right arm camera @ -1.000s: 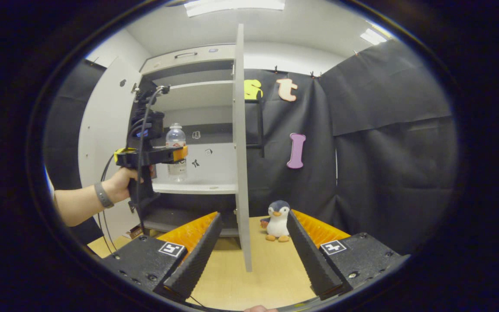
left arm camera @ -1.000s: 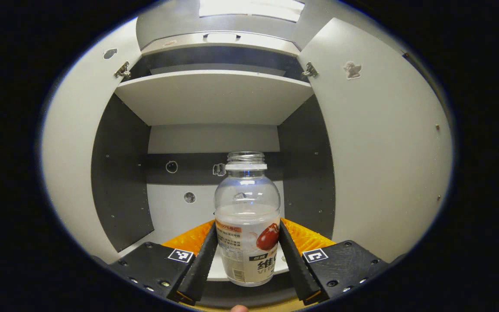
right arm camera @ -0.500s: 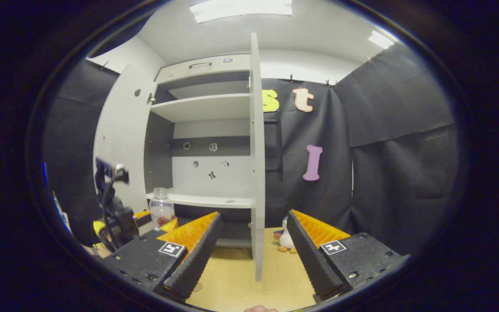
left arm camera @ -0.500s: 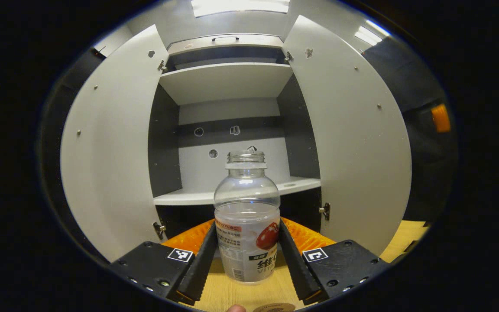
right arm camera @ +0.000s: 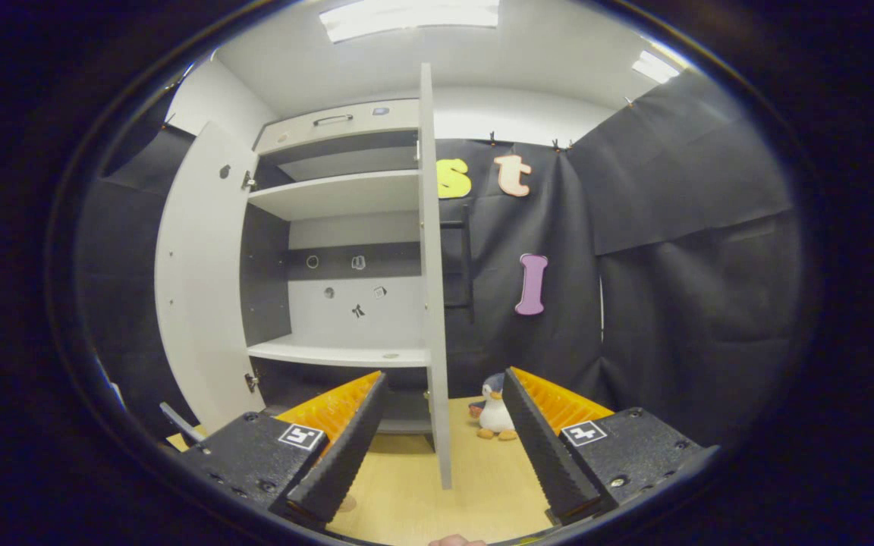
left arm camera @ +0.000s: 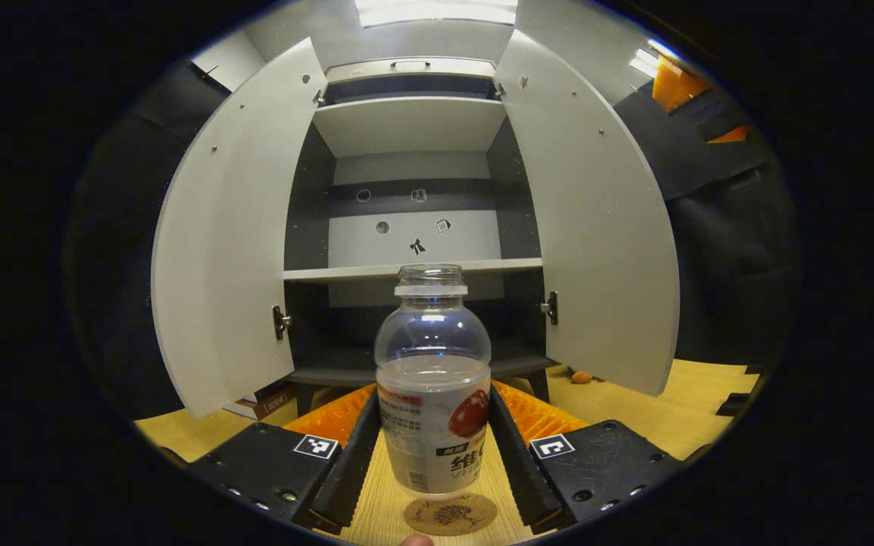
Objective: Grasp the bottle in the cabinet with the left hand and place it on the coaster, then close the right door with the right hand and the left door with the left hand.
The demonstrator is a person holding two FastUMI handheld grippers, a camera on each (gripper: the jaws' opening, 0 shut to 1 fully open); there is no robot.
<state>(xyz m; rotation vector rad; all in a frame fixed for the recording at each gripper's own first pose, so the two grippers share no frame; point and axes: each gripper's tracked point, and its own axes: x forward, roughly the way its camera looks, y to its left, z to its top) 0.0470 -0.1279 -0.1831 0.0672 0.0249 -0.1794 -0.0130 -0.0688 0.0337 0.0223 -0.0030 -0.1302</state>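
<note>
Wooden tabletop [left arm camera: 680, 413] before open cabinet [left arm camera: 410, 125]. Left gripper [left arm camera: 431, 444] clamps bottle [left arm camera: 432, 379], hovering just above coaster [left arm camera: 450, 514]; not yet placed. Right gripper [right arm camera: 441, 440] spread, empty. Right door [right arm camera: 431, 280], left door [right arm camera: 198, 280] both unclosed.

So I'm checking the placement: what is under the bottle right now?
The round coaster on the wooden table lies just below the bottle. The bottle's base hides its far edge, so contact cannot be told.

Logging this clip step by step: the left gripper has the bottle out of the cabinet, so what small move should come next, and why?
Probably lower the bottle straight down onto the coaster. The left gripper is shut on it, the coaster lies on the table just beneath its base, and both cabinet doors are open, waiting for later.
</note>
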